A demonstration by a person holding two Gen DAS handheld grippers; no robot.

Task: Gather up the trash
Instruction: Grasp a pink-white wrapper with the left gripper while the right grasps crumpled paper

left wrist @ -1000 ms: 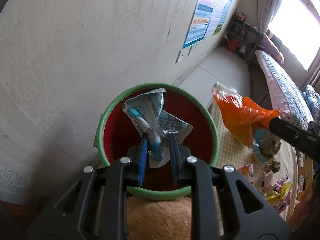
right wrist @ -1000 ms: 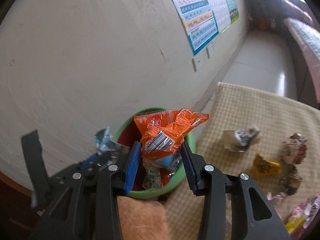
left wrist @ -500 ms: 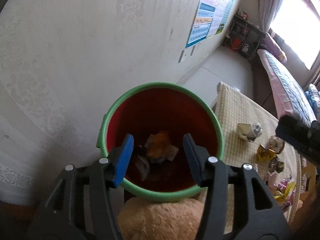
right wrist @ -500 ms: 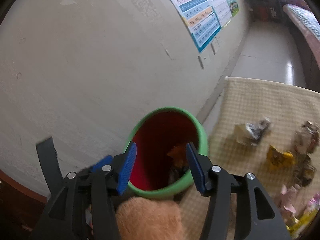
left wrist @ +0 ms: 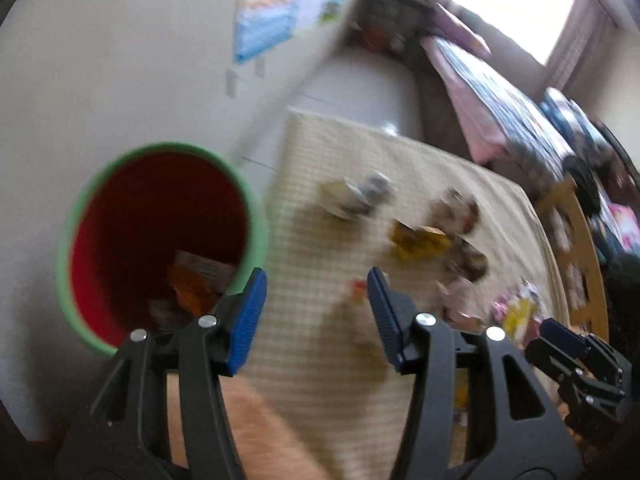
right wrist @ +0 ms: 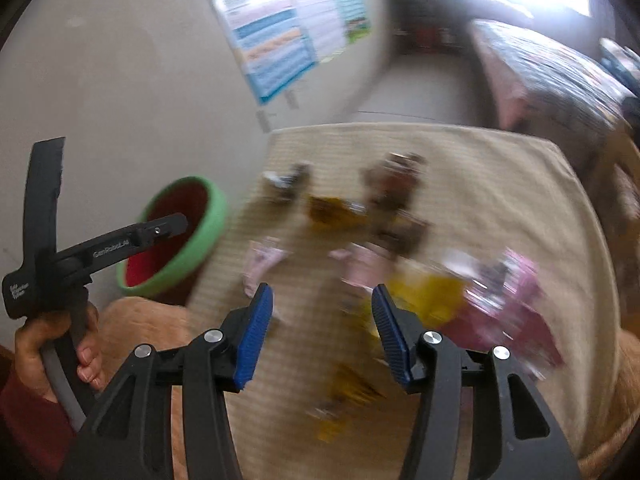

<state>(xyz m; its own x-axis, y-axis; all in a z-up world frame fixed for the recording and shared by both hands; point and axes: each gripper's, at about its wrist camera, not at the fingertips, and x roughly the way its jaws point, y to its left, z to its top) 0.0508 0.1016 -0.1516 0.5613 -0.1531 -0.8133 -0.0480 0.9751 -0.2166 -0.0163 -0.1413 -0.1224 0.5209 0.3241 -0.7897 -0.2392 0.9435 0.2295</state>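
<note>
At the far left, against the pale wall point(left wrist: 100, 60), stands the bin point(left wrist: 72, 240), green-rimmed and red inside, just off the left edge of the table. Crumpled wrappers point(left wrist: 196, 280) lie in its bottom. A poster point(right wrist: 276, 40) hangs on the wall above it.

The left gripper point(left wrist: 316, 312) hovers over the table's near left corner, just right of the bin's rim, jaws partly open with nothing between the blue pads point(left wrist: 248, 316). In the right wrist view a hand point(right wrist: 56, 344) in a dark red sleeve grips its handle beside the bin.

The table point(left wrist: 320, 360), under a checked beige cloth, is bare along its left edge and far edge. Its middle and right half carry scattered trash, all blurred: a pale wrapper point(left wrist: 352, 196) nearest the bin, a yellow one point(left wrist: 420, 240), brown ones point(right wrist: 396, 176), pink ones point(right wrist: 508, 304) toward the near right corner.

The right gripper point(right wrist: 322, 324) hangs over the near middle of the table, jaws partly open and holding nothing, with yellow scraps point(right wrist: 352, 396) below. Beyond the far edge is open floor point(right wrist: 420, 88), with a bed point(left wrist: 500, 100) to the right.
</note>
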